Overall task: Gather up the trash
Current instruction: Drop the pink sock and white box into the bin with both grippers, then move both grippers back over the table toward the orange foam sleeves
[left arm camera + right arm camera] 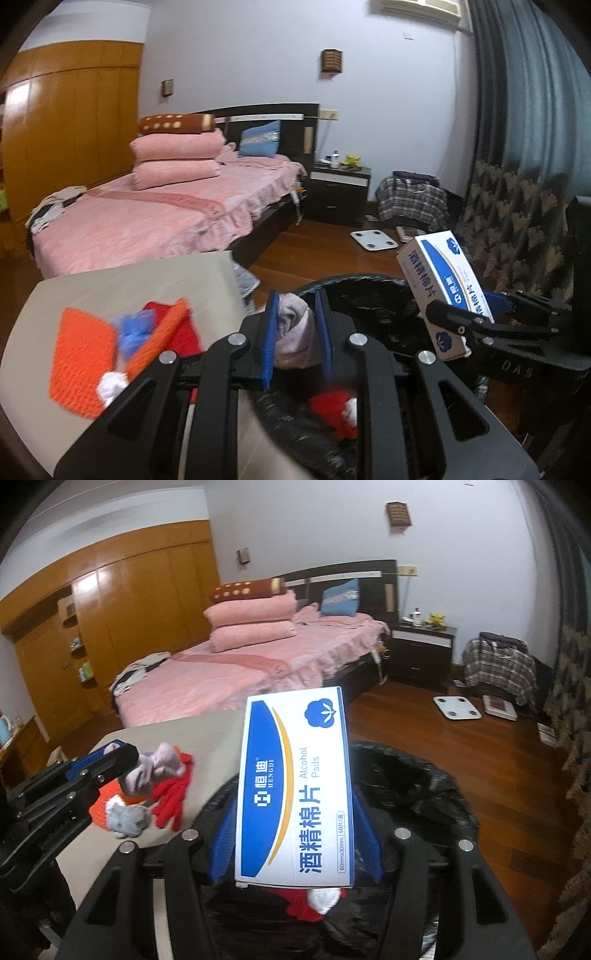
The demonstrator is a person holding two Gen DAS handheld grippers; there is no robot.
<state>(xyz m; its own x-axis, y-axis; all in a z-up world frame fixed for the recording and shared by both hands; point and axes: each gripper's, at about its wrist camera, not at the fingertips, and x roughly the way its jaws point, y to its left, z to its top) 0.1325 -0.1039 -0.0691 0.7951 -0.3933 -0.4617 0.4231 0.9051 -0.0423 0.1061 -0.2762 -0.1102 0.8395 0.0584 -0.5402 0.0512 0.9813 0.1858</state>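
My left gripper (297, 332) is shut on a crumpled pale pink-grey cloth (295, 332), held at the near rim of a black-lined trash bin (373, 306). It also shows in the right wrist view (147, 771) over the table. My right gripper (295, 834) is shut on a white and blue alcohol pads box (295, 790), held upright over the bin (424, 794); the box also shows in the left wrist view (443, 291). A red item with a white tuft (314, 901) lies inside the bin.
A beige table (129, 280) left of the bin holds an orange knitted mat (81, 365), a red glove (171, 797), a blue scrap (135, 330) and a grey wad (127, 819). Behind are a pink bed (236, 679), a nightstand (423, 646) and a white scale (456, 707) on the wooden floor.
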